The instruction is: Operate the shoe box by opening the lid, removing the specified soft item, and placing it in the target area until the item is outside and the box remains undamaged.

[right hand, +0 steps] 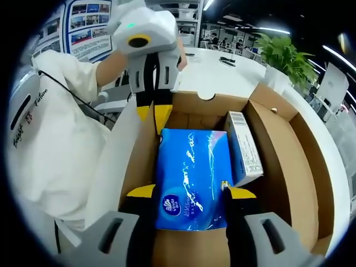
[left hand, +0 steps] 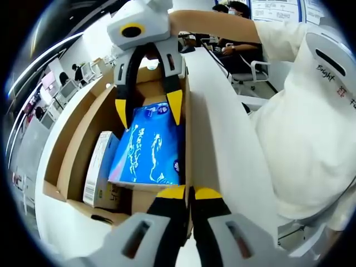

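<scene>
An open brown cardboard shoe box stands on a white table. Inside lies a blue soft tissue pack beside a small white carton. My right gripper straddles the pack, its yellow tips pressed against both sides; in the left gripper view it reaches down from the top. My left gripper is shut on the box's side wall where the white lid folds outward, and it shows at the box's far left corner.
A person's white sleeve is close along the lid side. The white table stretches beyond the box. A green plant stands at the back, and seated people with office chairs are farther off.
</scene>
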`<state>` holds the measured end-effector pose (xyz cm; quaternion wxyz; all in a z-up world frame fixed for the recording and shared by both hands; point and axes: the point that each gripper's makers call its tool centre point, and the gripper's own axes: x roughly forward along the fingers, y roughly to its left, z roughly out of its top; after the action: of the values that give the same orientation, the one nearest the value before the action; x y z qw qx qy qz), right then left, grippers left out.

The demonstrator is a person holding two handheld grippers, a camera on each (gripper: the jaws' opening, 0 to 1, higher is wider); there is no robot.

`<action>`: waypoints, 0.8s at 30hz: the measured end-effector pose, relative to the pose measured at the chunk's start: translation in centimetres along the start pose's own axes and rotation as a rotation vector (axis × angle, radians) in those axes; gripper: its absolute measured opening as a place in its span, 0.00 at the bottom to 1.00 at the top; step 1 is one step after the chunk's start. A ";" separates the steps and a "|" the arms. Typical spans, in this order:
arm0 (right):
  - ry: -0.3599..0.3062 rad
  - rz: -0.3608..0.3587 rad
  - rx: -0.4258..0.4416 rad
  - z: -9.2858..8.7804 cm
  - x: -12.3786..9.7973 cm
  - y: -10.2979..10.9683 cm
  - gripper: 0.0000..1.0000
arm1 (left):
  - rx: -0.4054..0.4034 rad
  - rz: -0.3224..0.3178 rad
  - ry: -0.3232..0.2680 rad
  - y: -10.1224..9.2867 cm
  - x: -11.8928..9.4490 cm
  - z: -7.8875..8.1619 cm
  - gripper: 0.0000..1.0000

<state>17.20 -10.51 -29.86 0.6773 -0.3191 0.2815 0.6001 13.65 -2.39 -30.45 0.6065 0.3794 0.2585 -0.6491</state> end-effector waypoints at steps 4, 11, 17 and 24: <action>0.000 0.009 -0.012 -0.5 -0.4 0.2 0.48 | 0.003 0.005 -0.003 0.0 0.0 0.0 0.02; -0.018 0.015 -0.011 -1.5 -1.3 0.0 0.48 | 0.002 0.004 -0.005 0.0 0.0 0.0 0.02; 0.005 0.014 -0.014 -2.1 -1.7 -0.2 0.48 | 0.002 0.001 -0.018 0.0 -0.1 0.1 0.01; 0.045 -0.002 -0.005 -3.1 -2.5 -0.6 0.48 | 0.000 0.002 -0.018 0.0 -0.1 0.1 0.01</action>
<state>17.54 -14.47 -29.87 0.6708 -0.3346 0.2947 0.5927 13.61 -2.41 -30.30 0.6093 0.3740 0.2527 -0.6520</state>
